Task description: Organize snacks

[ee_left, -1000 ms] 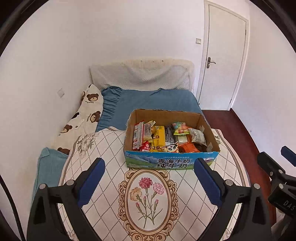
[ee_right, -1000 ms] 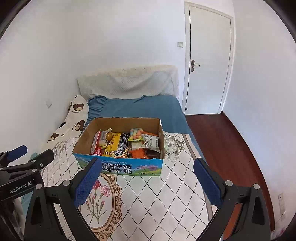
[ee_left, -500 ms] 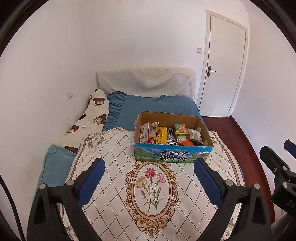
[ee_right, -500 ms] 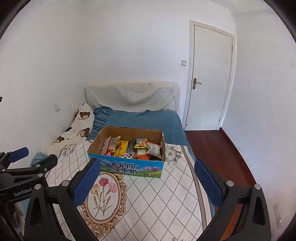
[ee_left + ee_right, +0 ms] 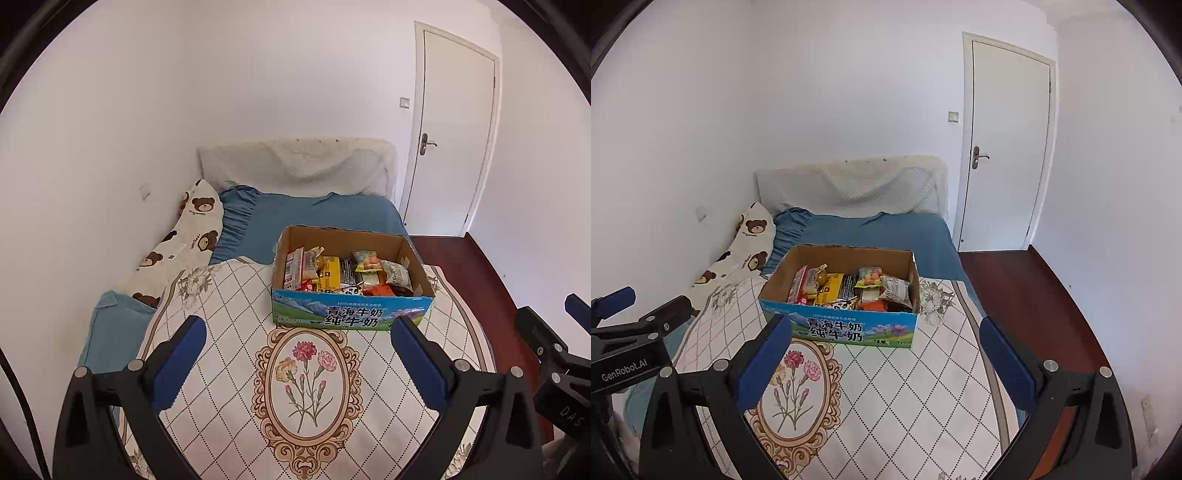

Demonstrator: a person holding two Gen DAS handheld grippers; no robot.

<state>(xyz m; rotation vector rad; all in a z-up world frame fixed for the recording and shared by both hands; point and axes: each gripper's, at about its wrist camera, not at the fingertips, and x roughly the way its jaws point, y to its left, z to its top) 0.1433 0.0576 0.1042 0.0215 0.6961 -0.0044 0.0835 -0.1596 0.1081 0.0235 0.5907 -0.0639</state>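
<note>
A cardboard box (image 5: 351, 314) with a blue printed front stands on a quilted flower mat (image 5: 306, 373) on the bed. Several snack packets (image 5: 343, 271) stand packed inside it. My left gripper (image 5: 298, 326) hovers well short of the box; its jaws are opening and nothing is between them. In the right wrist view the same box (image 5: 842, 328) and snacks (image 5: 849, 286) lie ahead and to the left. My right gripper (image 5: 885, 325) is open and holds nothing. Each gripper appears at the edge of the other's view.
A bear-print pillow (image 5: 184, 236) lies along the left wall on the blue sheet (image 5: 314, 214). A pale covered headboard (image 5: 295, 166) stands behind. A closed white door (image 5: 454, 129) and dark wood floor (image 5: 472, 266) are to the right of the bed.
Both grippers have drawn back from the box and risen a little, so the box looks smaller and farther away. The box and its snacks have not moved.
</note>
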